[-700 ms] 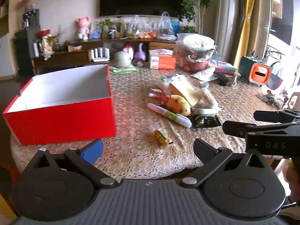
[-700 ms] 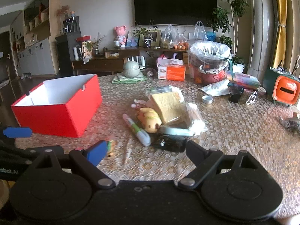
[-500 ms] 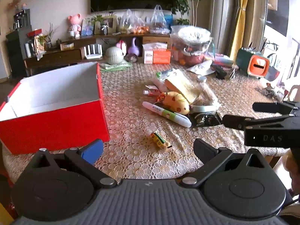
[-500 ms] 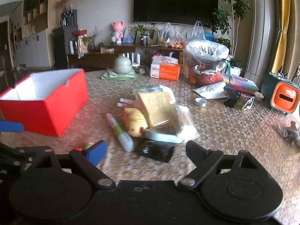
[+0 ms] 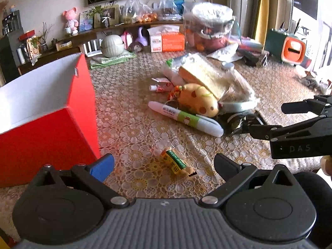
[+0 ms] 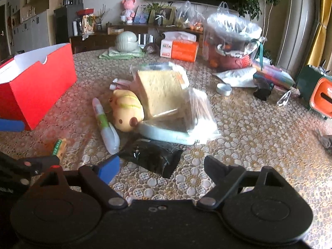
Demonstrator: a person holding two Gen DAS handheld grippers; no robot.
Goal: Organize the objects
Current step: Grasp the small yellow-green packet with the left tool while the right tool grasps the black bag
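I see the worktop (image 5: 128,112) under a lace cloth, and on its left side the big red box (image 5: 47,132), open at the top with a white inside. My left gripper (image 5: 164,164) has its jaws spread wide with nothing between them but cloth; they touch nothing. The box corner sits just beside the blue left fingertip (image 5: 102,167). My right gripper (image 6: 161,171) also has its jaws well apart and empty, pointing down at the pile in the middle of the worktop.

That pile lies ahead of both pairs of jaws. The bag of sliced bread (image 6: 164,91) leans at the back, with a pale flat tray (image 6: 166,134) under its near edge. The yellow plush toy (image 6: 126,112) rests against the bread's left side. A white and green marker (image 6: 105,124) lies just left of the toy, its tip pointing toward me. The black packet (image 6: 153,156) sits nearest the right jaws, just ahead of the gap between them and not touched. The small green and yellow candy wrapper (image 5: 176,161) lies alone on the cloth, directly in front of the left jaws and apart from both fingers.
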